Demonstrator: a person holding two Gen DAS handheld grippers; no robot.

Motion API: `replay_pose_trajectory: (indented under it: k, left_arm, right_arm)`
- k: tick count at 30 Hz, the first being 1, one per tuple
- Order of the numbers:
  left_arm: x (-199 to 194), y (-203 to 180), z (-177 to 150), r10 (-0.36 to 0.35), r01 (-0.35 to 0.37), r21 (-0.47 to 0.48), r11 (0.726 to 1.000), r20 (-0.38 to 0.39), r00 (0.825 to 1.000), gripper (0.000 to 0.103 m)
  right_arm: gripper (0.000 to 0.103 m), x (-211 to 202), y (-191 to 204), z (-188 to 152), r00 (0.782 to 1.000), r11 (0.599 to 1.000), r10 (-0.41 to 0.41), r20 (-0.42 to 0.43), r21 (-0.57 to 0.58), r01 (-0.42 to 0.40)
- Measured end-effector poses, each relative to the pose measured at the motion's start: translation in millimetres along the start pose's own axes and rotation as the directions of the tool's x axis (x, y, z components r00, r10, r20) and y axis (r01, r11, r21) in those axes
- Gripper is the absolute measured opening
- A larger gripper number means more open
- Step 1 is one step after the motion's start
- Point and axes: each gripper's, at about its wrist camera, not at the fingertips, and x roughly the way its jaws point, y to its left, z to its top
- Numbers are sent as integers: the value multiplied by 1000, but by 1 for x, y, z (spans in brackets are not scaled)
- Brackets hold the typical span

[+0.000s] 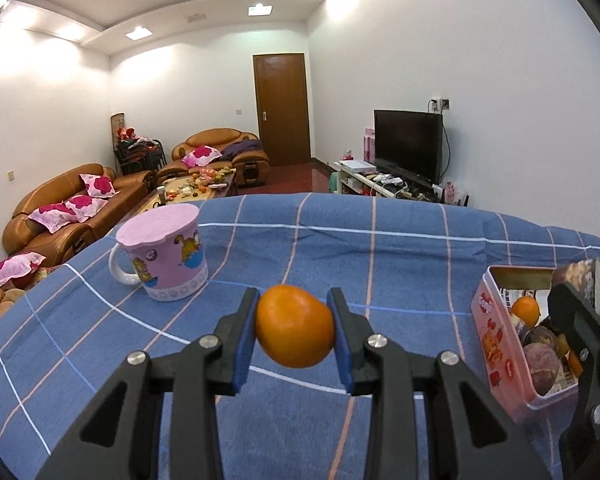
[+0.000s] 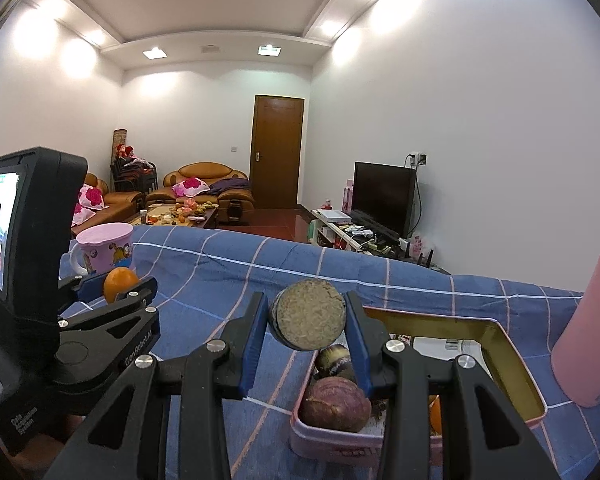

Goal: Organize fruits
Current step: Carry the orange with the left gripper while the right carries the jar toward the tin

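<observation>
Table: covered with a blue checked cloth; it carries everything listed below.

Tin: pink, rectangular, lid off, lying toward the table's right edge. It holds one orange near its far end and several dark purple fruits nearer to you. From your right wrist view one purple fruit lies in the near left corner of the tin, with a second dark one just behind it.

Bottle: pink, upright, at the table's right edge just beside the tin; only part of it shows.

Mug: pink, cartoon print, white handle, pink lid on; it stands toward the far left corner of the table, well apart from the tin.

Your left claw: closed on a tangerine, one blue pad pressed against each side. The fruit is held clear of the cloth, over the middle of the table, between mug and tin. From the right wrist view this claw shows side-on at left, with the tangerine in its tip and the mug behind it.

Your right claw: closed on a cut fruit, dark rind, pale flat cut face turned toward the camera. It is held above the near left part of the tin. From the left wrist view the right claw shows only partly, at the right edge over the tin.
</observation>
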Motion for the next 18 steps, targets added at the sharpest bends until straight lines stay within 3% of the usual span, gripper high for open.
replay_pose_trajectory:
  k: [18]
  left_arm:
    - [-24, -8, -10, -27, 27, -9, 1000, 38, 999, 36]
  right_arm:
    - [40, -16, -11, -7, 1000, 1000, -15, 1, -17, 15]
